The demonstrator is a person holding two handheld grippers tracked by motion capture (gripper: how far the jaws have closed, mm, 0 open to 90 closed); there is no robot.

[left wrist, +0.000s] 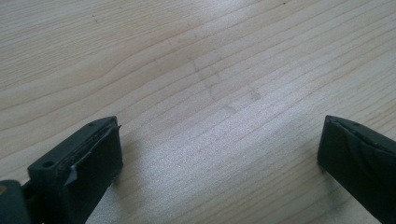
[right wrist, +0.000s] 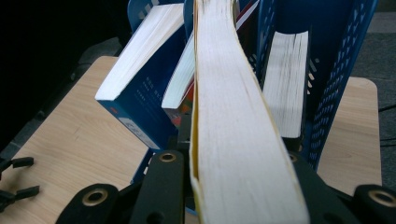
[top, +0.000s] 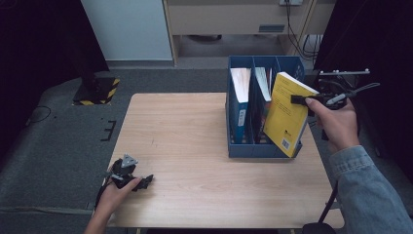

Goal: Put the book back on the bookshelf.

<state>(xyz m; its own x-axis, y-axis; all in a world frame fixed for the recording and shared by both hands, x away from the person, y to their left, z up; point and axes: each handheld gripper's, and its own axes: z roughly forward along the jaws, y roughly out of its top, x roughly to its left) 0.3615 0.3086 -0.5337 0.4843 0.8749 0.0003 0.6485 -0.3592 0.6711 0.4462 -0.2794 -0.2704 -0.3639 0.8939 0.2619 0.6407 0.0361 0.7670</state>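
Observation:
A thick yellow book hangs tilted over the right end of the blue file holder, its lower corner at the holder's front right. My right gripper is shut on the book's upper edge. In the right gripper view the yellow book's pale page edge runs up between the two black jaws of the right gripper. A blue book stands in the holder's left slot and another book in the middle one. My left gripper rests on the table's front left corner, and the left gripper is open over bare wood.
The wooden table has free surface left of and in front of the holder. Dark floor surrounds it, with a yellow-and-black striped base at the back left and cables at the back right.

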